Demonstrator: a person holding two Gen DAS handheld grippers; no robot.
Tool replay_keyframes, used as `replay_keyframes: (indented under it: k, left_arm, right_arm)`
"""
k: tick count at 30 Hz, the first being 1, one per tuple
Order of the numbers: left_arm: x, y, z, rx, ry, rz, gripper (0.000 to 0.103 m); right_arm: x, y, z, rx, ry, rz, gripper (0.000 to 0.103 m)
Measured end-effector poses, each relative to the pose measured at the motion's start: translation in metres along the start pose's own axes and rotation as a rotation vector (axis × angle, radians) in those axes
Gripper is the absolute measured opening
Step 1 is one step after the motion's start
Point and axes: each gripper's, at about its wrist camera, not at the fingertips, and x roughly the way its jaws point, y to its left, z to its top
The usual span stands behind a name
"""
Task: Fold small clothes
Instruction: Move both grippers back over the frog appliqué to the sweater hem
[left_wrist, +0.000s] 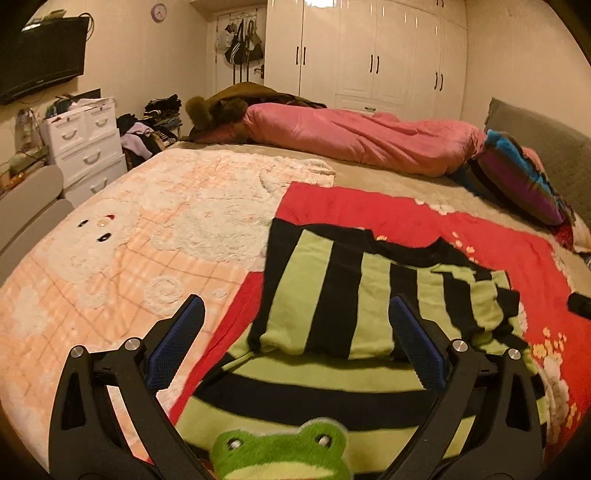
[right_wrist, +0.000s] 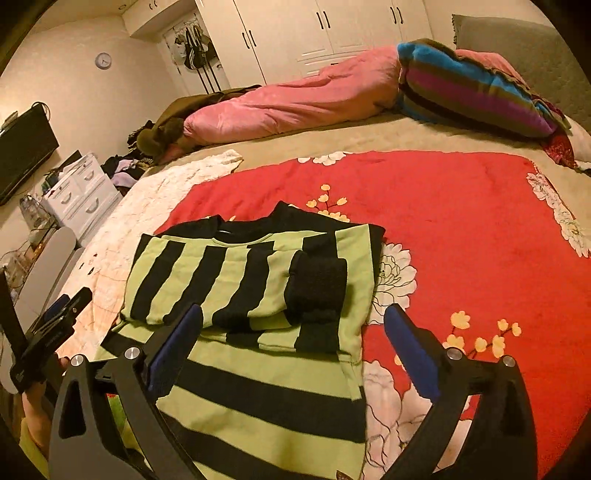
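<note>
Lying folded on the red blanket (right_wrist: 461, 229), striped sweater (right_wrist: 258, 280); left tool (left_wrist: 295, 314) and right tool (right_wrist: 293, 321) gape empty.

Striped sweater (right_wrist: 258, 332), green with broad black bands, lying flat on the red floral blanket (right_wrist: 461, 229) spread over the bed. Both sleeves are folded inward across the chest; the upper sleeve ends in a black ribbed cuff (right_wrist: 319, 288). A black neckline lies at the far edge, and a plush frog face (left_wrist: 280, 452) sits at the near hem.
</note>
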Motion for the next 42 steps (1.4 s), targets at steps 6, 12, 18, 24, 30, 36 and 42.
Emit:
replay_keyframes:
  k: [6,12,18,24,30,36,42]
  left_arm:
    - [-0.02,0.007,-0.001,0.003,0.001,0.022,0.094]
    - [-0.034,0.007,-0.006,0.007,0.02,0.015,0.094]
    - [-0.045,0.012,-0.01,0.002,0.038,0.013,0.094]
    - [-0.056,0.02,-0.014,0.007,0.048,0.038,0.094]
    - [-0.065,0.029,-0.022,0.017,0.063,0.057,0.094]
    - [-0.073,0.038,-0.026,0.014,0.079,0.055,0.094]
    - [-0.082,0.05,-0.036,0.034,0.104,0.074,0.094]
  right_arm:
    - [-0.016,-0.002,-0.007,-0.002,-0.005,0.006,0.098]
    - [-0.028,0.004,-0.012,-0.015,-0.004,0.015,0.098]
    - [-0.039,0.01,-0.02,-0.027,0.007,0.038,0.098]
    - [-0.048,0.016,-0.029,-0.042,0.022,0.054,0.098]
    - [-0.054,0.021,-0.041,-0.067,0.049,0.058,0.098]
    - [-0.06,0.023,-0.055,-0.069,0.082,0.071,0.098]
    - [-0.067,0.026,-0.072,-0.104,0.118,0.065,0.098]
